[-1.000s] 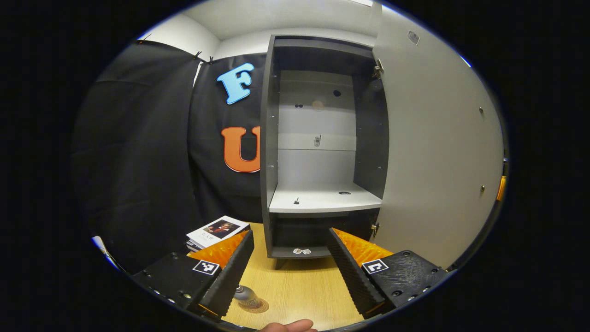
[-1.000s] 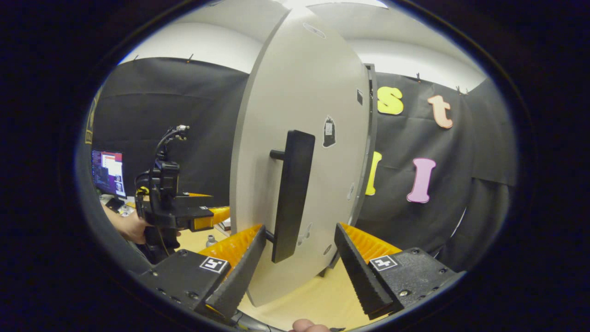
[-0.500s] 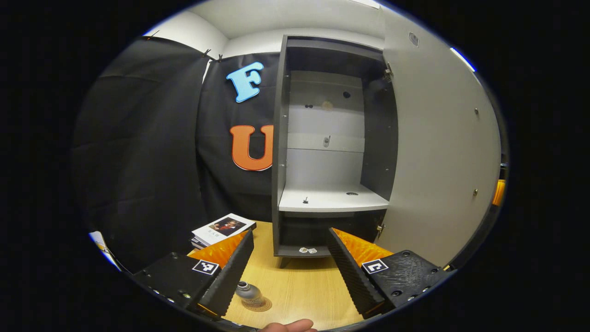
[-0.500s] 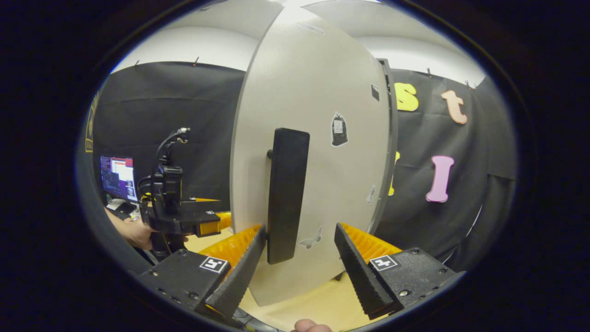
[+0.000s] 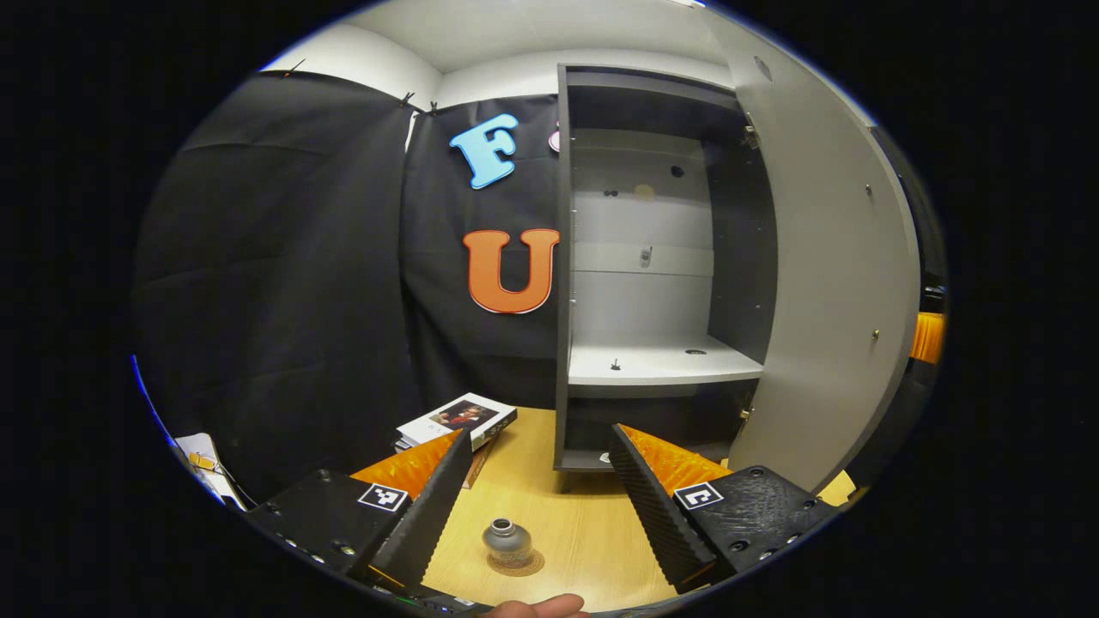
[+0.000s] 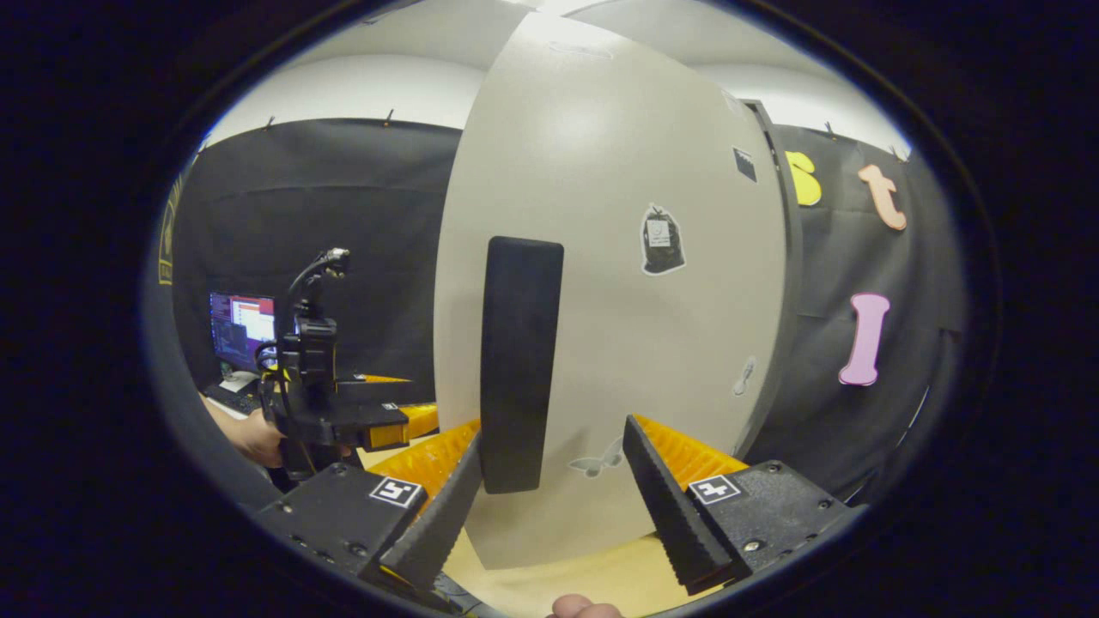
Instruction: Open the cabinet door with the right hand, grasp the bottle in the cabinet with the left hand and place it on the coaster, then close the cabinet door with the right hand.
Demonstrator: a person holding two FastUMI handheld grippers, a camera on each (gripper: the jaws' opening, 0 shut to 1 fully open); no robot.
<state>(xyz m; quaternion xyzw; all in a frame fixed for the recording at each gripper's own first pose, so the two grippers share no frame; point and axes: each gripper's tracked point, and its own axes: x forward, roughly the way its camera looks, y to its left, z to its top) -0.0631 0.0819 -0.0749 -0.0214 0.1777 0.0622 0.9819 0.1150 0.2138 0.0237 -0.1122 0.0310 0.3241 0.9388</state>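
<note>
Bottle on coaster, door ajar.
The bottle [image 5: 506, 539] stands on the coaster [image 5: 518, 563] on the bench [image 5: 567, 524], between the spread fingers of the empty left tool [image 5: 534, 489]. Books [image 5: 457, 421] lie far left, beside the cabinet [image 5: 652, 257]. The right tool [image 6: 549, 481], released, straddles the door [image 6: 601, 343] handle [image 6: 518, 360], perhaps brushing it.

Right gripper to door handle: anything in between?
Nothing visible. In the right gripper view the handle stands between the open fingers of the right gripper, nearer its left finger, on the cabinet door. Contact can't be told.
</note>
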